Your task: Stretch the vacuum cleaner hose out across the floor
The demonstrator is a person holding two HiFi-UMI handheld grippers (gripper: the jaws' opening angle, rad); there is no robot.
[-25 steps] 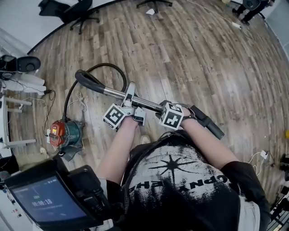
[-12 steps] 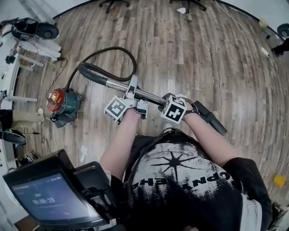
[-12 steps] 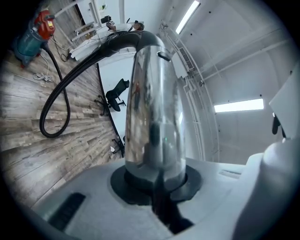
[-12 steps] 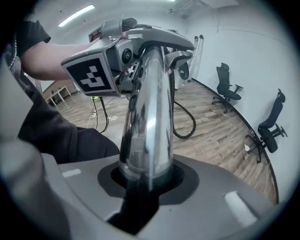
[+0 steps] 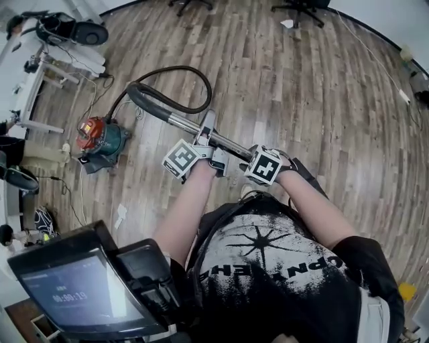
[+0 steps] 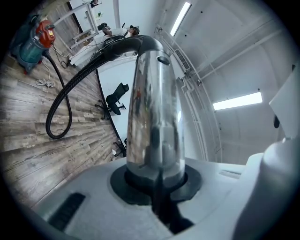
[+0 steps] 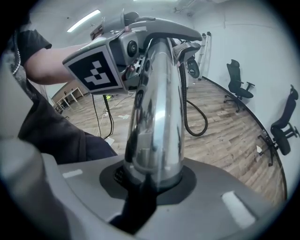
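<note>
A red and teal vacuum cleaner [image 5: 100, 139] sits on the wood floor at the left. Its black hose [image 5: 181, 87] loops from it to a chrome tube [image 5: 194, 127], which ends in a black handle [image 5: 305, 175]. I hold the tube off the floor, roughly level. My left gripper [image 5: 206, 139] is shut on the chrome tube [image 6: 152, 108] toward the hose end. My right gripper [image 5: 244, 156] grips the same tube [image 7: 157, 117] nearer the handle, and its jaws have just been closing on it. The hose [image 6: 61, 108] still curves in a loop.
Office chairs [image 5: 301, 7] stand at the far edge of the floor. A white table with equipment [image 5: 40, 74] is at the left, with cables [image 5: 74, 194] beneath it. A device with a screen [image 5: 74, 291] hangs at the person's chest, bottom left.
Both grippers have carried the tube sideways and turned it slightly. In the head view the vacuum cleaner and hose loop now lie higher and farther from me. Both holds are unchanged.
</note>
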